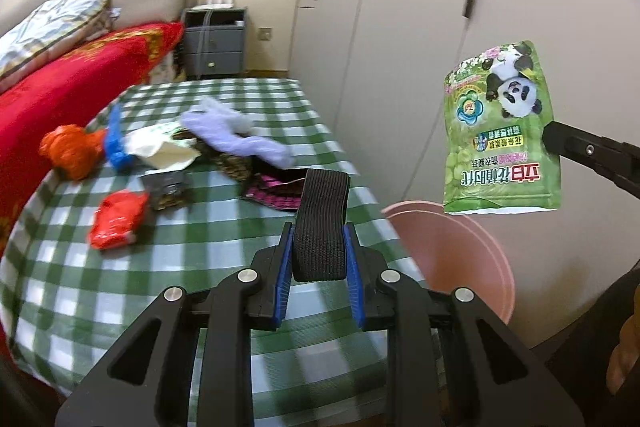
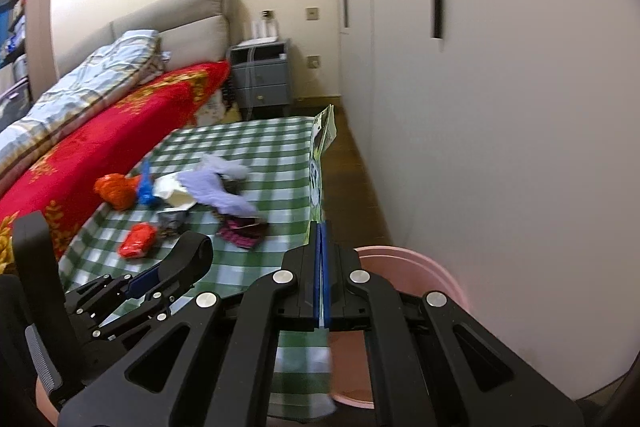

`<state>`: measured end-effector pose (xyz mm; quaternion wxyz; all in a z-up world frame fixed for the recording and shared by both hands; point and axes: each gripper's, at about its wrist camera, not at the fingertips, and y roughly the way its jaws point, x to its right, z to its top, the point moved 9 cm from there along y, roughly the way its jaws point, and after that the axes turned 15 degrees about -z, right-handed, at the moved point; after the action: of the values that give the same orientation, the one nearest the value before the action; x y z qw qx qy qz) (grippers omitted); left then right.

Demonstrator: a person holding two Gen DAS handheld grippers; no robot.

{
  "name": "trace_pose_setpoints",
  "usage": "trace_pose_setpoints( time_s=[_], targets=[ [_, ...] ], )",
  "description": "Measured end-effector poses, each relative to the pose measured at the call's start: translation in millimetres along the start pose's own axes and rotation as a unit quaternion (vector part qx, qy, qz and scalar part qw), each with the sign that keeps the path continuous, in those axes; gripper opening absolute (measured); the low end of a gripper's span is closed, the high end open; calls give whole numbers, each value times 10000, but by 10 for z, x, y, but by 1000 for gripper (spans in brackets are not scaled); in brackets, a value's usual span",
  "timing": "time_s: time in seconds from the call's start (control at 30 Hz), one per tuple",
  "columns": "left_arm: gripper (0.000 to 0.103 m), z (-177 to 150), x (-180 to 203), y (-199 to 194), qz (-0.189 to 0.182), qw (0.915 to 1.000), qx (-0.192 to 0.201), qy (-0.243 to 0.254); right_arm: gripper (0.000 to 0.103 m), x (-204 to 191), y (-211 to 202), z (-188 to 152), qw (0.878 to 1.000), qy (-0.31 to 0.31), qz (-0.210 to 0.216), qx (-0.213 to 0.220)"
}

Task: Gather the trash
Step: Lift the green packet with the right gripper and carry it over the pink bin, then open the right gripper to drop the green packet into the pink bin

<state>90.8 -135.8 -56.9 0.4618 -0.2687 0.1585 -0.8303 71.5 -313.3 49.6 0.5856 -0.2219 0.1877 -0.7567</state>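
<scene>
My left gripper [image 1: 319, 241] is shut on a folded black elastic band [image 1: 322, 223], which stands up between its blue pads above the green checked table [image 1: 224, 267]. My right gripper [image 2: 322, 227] is shut on a green panda-print pouch [image 1: 502, 131], seen edge-on as a thin strip, the pouch [image 2: 320, 163], in the right wrist view. The pouch hangs upside down over a pink bin [image 1: 452, 251] at the table's right edge; the bin [image 2: 416, 267] lies just under the right gripper. On the table lie red wrappers [image 1: 116, 221], an orange bag [image 1: 72, 149], white paper, a lilac cloth and dark packets.
A bed with a red blanket [image 1: 68, 91] runs along the table's left side. A grey nightstand [image 1: 214, 41] stands at the back. White wardrobe doors [image 1: 420, 7] close off the right. A narrow strip of wooden floor [image 2: 356, 179] lies between table and wardrobe.
</scene>
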Motion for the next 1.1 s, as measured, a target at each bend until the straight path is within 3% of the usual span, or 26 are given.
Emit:
trace_pose_setpoints(
  time_s=[0.27,0.53,0.87,0.93,1.03,1.1],
  targets=[
    [24,-4,386,378,-478,9987,-162,113,1,382,88,-31,9983,92,-560,-116],
    [24,-109,754,745,-824,9956,-344,268,1,608,289,-94,9952,327,-845,-370],
    [24,-136,786,1074,-1103,9925,-536,20,1,695,520,-127,9920,513,-998,-578],
    [26,-176,788,1146,-1263,9895,-695,-111,4,736,555,-134,9904,581,-1097,-613],
    [40,-193,743,1169,-1243,9894,-726,-208,16,789,588,-147,9891,723,-1079,-691],
    [40,-182,714,1140,-1242,9893,-706,-288,32,796,589,-144,9887,712,-1133,-675]
  ],
)
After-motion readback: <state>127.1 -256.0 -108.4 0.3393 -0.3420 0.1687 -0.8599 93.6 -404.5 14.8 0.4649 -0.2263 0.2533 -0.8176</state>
